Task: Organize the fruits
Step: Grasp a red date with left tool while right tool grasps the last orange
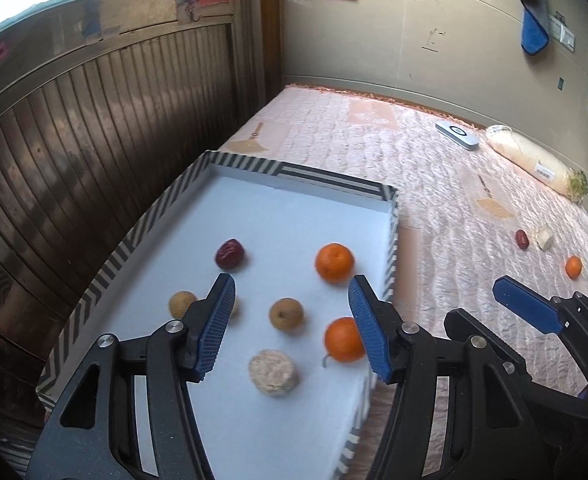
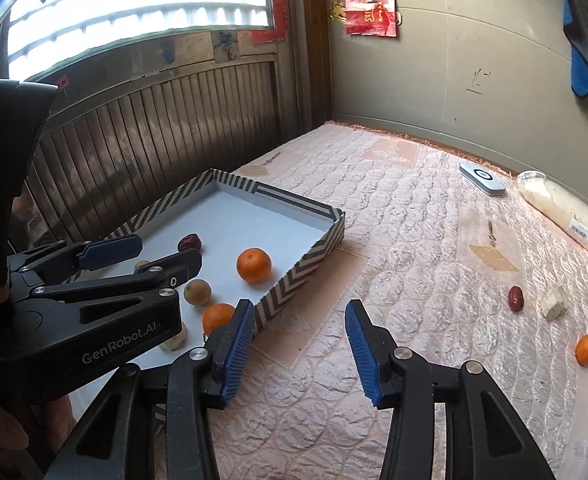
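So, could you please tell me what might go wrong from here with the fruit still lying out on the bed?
1. The round orange tangerine lies loose on the quilted pink mattress near its right side; a nudge from the fingers might roll it away.
2. The small dark red date sits close beside a pale white chunk, so the right gripper, open and empty, could catch both.
3. Fruit already in the striped shallow box lies loose and could be knocked.

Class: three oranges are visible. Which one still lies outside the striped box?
The orange on the quilted mattress, far right beside a red date; the other two sit inside the box.
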The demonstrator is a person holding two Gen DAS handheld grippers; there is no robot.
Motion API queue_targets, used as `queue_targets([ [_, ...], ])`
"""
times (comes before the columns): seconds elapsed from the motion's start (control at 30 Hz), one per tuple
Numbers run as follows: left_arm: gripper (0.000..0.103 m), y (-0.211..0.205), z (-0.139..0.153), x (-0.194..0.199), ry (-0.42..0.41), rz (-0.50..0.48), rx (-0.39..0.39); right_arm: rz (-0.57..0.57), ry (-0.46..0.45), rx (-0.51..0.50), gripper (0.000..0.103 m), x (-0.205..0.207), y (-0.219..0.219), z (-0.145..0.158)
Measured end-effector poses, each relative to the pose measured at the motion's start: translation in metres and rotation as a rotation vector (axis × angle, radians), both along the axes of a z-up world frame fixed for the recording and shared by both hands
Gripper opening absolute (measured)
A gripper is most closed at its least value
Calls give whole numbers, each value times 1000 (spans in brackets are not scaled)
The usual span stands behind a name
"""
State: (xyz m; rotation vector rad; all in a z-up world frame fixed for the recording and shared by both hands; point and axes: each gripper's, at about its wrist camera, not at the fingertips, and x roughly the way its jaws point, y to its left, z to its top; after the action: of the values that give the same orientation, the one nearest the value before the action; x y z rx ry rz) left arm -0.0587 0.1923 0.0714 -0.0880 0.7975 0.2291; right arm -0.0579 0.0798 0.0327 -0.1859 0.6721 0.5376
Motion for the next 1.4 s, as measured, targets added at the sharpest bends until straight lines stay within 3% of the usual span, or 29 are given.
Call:
queue_targets([
  [1.0, 60, -138, -6, 43, 48, -254, 9, -305, 5, 14, 47, 9, -164, 2],
  [1.4, 60, -186, -21, 81, 120, -345, -35, -416, 34, -1, 47, 21, -231, -6],
])
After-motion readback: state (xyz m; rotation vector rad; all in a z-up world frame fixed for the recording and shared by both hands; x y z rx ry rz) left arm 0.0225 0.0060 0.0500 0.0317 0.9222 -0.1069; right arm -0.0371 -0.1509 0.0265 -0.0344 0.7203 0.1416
